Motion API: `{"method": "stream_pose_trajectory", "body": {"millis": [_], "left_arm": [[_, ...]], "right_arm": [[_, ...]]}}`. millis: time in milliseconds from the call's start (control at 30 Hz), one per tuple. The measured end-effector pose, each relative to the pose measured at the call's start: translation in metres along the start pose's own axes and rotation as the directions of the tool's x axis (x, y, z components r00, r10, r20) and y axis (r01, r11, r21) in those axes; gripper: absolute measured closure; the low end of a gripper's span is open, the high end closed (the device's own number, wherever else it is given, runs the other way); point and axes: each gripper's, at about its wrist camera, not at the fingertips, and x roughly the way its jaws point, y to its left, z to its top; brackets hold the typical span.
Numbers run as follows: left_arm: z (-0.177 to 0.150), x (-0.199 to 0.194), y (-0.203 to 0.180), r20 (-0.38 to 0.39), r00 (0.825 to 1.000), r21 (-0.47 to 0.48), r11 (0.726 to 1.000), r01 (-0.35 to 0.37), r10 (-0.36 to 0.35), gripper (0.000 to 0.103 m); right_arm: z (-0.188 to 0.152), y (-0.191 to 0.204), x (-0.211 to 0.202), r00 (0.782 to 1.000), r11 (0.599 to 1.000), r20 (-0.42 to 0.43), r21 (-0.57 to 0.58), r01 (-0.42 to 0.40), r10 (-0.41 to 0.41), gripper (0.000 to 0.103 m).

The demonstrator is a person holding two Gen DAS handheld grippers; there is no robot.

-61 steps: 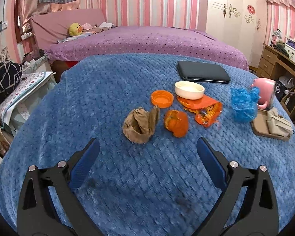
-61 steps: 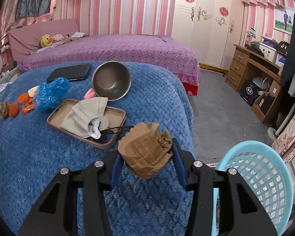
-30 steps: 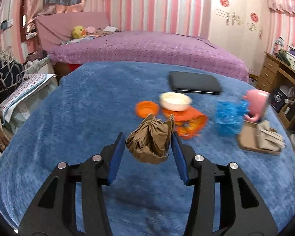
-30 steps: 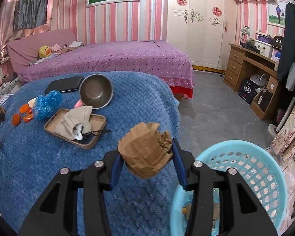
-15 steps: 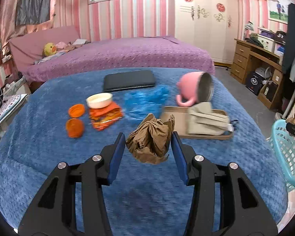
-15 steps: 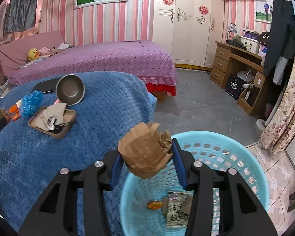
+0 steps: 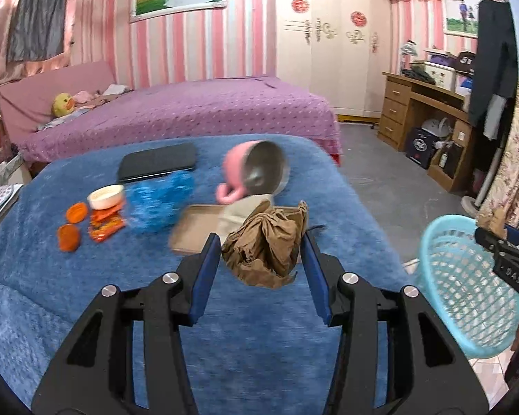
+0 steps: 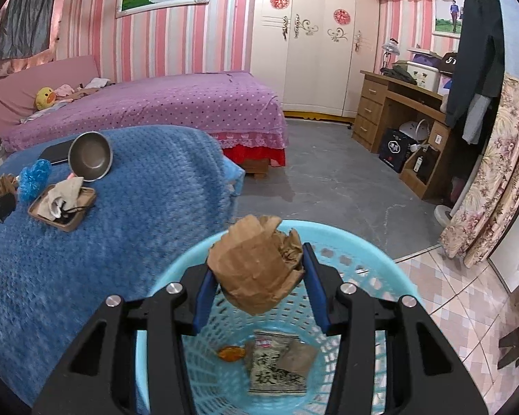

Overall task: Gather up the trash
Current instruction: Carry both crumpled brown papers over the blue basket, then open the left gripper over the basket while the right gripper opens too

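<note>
Since a second ago the right gripper [image 8: 256,276], pinching a crumpled brown paper wad [image 8: 256,266], has swung from beside the blue blanket [image 8: 128,214] to over the turquoise basket [image 8: 391,276], which holds wrappers [image 8: 276,366]. The left gripper [image 7: 261,252] pinches another brown paper ball [image 7: 266,245] above the blanket's right edge.

You have 2 crumpled brown paper balls, 1 here [image 7: 264,247] and 1 there [image 8: 256,266], and 1 light-blue basket [image 8: 391,276]. In the basket you can count 3 bits of trash: 1 printed wrapper [image 8: 276,368], 1 brown scrap [image 8: 299,358] and 1 orange piece [image 8: 230,352]. On the blue blanket [image 7: 86,276] you see 2 orange lids [image 7: 76,212], 1 white dish [image 7: 106,196], 1 orange snack bag [image 7: 105,224], 1 blue plastic bag [image 7: 157,200], 1 pink cup [image 7: 252,171], 1 tray [image 7: 193,228] and 1 black case [image 7: 157,160].
</note>
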Motion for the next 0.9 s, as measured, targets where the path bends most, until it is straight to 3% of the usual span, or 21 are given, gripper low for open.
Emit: {"method": "stream_pose_trajectory", "body": {"millis": [333,667,900], "left_arm": [[-0.007,-0.001,-0.073,-0.021,0.995,0.024,0.995,0.096,-0.095,0.056],[-0.022,0.017,-0.131,-0.096,0.977,0.054,0.979,0.194,-0.188,0.056],[-0.016,0.018,-0.172,-0.086,0.969,0.096,0.966,0.241,-0.233,0.055]], "right_arm": [[-0.015,-0.056,-0.008,1.0,0.998,-0.004,0.058,0.026,-0.026,0.057],[-0.022,-0.081,-0.006,0.998,0.997,-0.021,0.055,0.052,-0.05,0.057],[-0.025,-0.102,-0.007,0.997,0.992,-0.021,0.101,0.08,-0.079,0.057]]}}
